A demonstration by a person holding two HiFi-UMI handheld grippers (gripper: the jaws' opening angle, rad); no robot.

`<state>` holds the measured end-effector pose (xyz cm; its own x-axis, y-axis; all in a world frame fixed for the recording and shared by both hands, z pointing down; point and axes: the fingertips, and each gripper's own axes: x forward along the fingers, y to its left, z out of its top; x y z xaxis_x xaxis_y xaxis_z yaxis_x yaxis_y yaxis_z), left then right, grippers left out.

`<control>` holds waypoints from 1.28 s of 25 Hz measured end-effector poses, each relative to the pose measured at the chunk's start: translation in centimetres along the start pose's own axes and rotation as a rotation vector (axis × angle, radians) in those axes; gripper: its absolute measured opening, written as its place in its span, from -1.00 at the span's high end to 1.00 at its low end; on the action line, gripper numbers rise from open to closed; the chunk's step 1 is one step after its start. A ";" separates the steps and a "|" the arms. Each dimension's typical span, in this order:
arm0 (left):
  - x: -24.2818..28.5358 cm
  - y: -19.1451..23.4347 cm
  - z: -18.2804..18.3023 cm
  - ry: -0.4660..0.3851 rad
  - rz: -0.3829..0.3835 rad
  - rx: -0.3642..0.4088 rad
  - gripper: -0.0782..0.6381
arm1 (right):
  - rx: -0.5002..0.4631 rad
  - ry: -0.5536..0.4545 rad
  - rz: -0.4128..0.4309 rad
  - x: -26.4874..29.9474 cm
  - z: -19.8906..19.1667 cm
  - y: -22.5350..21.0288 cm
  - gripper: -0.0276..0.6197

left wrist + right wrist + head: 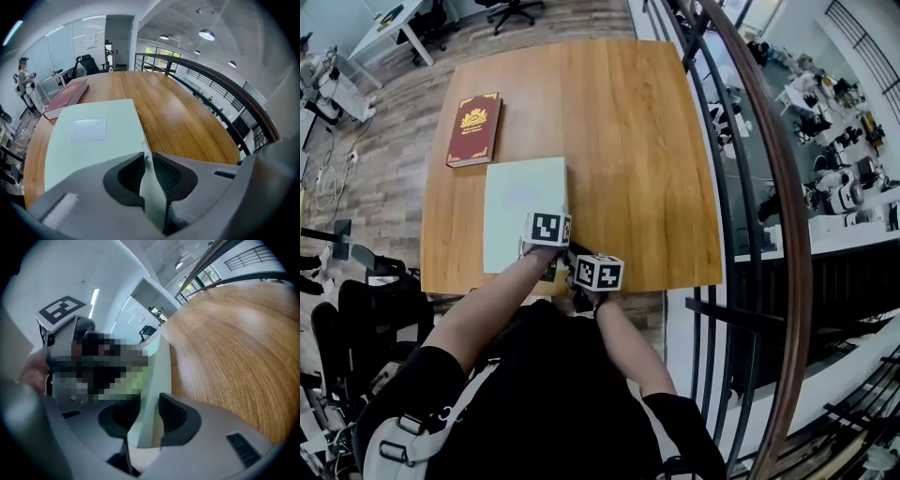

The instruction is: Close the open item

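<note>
Left claw (147,158) and right claw (150,403) each clamp the near edge of the pale green book (89,136).

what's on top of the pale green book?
Only a pale rectangular label on the pale green book. The left hand-held gripper and right hand-held gripper grip its near edge; that strip and whatever lies beneath are hidden.

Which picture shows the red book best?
The head view: it looks down on the red book, whole cover showing. The left gripper view shows it low and slanted, far left. The right gripper view doesn't show it.
</note>
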<state>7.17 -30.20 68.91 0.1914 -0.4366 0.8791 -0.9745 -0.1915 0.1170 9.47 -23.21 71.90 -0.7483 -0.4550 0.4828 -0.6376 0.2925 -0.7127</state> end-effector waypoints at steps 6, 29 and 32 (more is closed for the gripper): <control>0.8 -0.3 -0.4 0.033 0.004 0.032 0.61 | -0.003 -0.002 0.010 -0.1 0.0 0.2 0.53; 1.6 -0.2 -0.1 0.082 -0.236 -0.120 0.56 | 0.005 0.003 -0.023 -0.6 0.6 -0.7 0.53; 1.4 0.0 -0.2 0.041 -0.342 -0.204 0.56 | -0.152 -0.020 -0.121 -2.5 1.3 -1.1 0.64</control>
<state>7.39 -30.63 70.19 0.5082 -0.3415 0.7907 -0.8593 -0.1394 0.4921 12.30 -23.52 70.81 -0.6618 -0.5106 0.5489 -0.7441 0.3579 -0.5642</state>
